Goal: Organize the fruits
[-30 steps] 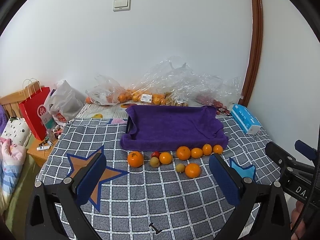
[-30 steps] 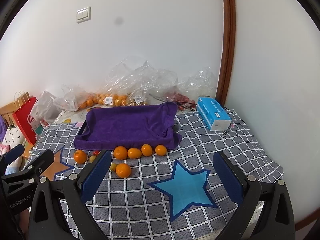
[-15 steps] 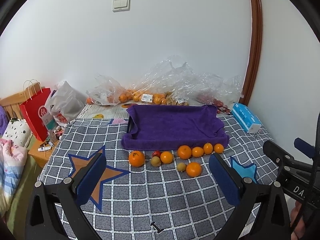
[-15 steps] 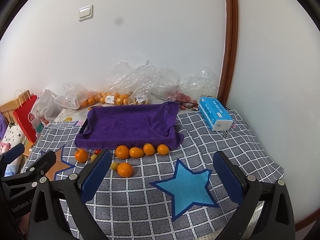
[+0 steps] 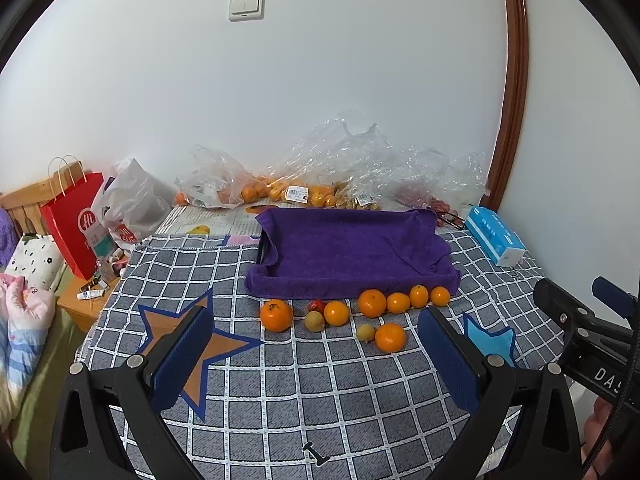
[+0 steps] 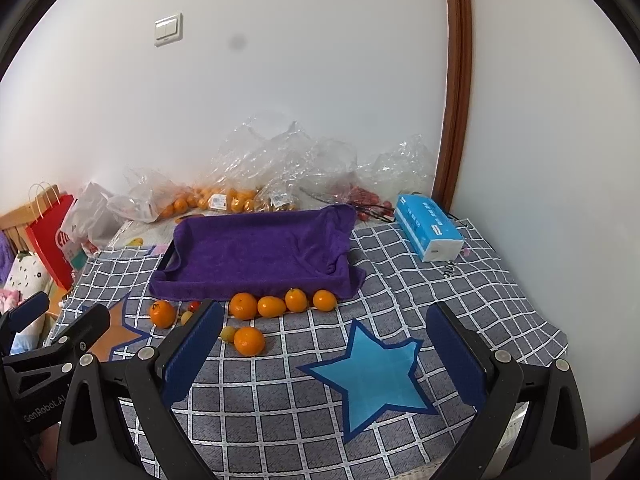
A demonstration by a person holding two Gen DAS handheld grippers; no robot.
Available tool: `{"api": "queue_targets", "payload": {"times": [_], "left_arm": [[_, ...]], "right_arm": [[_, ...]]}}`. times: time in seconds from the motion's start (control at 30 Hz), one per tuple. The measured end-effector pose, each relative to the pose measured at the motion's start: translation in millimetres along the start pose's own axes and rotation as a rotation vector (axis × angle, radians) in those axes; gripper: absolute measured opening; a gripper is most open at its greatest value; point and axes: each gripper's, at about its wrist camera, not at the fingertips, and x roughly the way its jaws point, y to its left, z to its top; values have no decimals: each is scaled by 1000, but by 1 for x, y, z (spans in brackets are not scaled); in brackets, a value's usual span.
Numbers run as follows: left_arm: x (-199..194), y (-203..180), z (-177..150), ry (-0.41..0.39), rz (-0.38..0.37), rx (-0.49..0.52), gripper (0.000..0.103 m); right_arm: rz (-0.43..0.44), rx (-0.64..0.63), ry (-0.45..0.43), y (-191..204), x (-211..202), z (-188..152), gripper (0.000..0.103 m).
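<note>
A tray lined with a purple towel (image 5: 352, 248) (image 6: 256, 248) lies on the grey checked cloth. Just in front of it sit several oranges (image 5: 372, 303) (image 6: 243, 306), a bigger orange (image 5: 276, 315) at the left, a small red fruit (image 5: 316, 305) and two small yellow-green fruits (image 5: 314, 321). One orange (image 5: 390, 337) (image 6: 249, 341) lies nearer to me. My left gripper (image 5: 316, 354) is open, short of the fruit, holding nothing. My right gripper (image 6: 324, 354) is open too, over the blue star (image 6: 368, 368); its left finger hides some fruit.
Clear plastic bags with more oranges (image 5: 280, 192) and red fruit lie along the wall. A blue tissue box (image 5: 494, 240) (image 6: 428, 226) sits at the right. A red paper bag (image 5: 76, 224) and a wooden bedside table stand off the left edge.
Both grippers have drifted slightly, so the tray and fruit sit a little lower in both views. Nothing on the cloth has moved.
</note>
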Motion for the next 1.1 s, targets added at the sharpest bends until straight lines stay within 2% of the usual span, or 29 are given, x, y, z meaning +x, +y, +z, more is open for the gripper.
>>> {"api": "queue_targets", "payload": {"times": [0.33, 0.77, 0.97, 1.1], "left_arm": [[1, 2, -1, -1, 0, -11, 103], [13, 20, -2, -5, 56, -33, 103], [35, 34, -4, 15, 77, -34, 103], [58, 42, -7, 50, 105, -17, 103]], "right_arm": [[5, -23, -3, 6, 1, -1, 100], [14, 26, -6, -4, 15, -4, 100], [42, 50, 10, -9, 37, -7, 97], [56, 17, 12, -5, 58, -8, 93]]}}
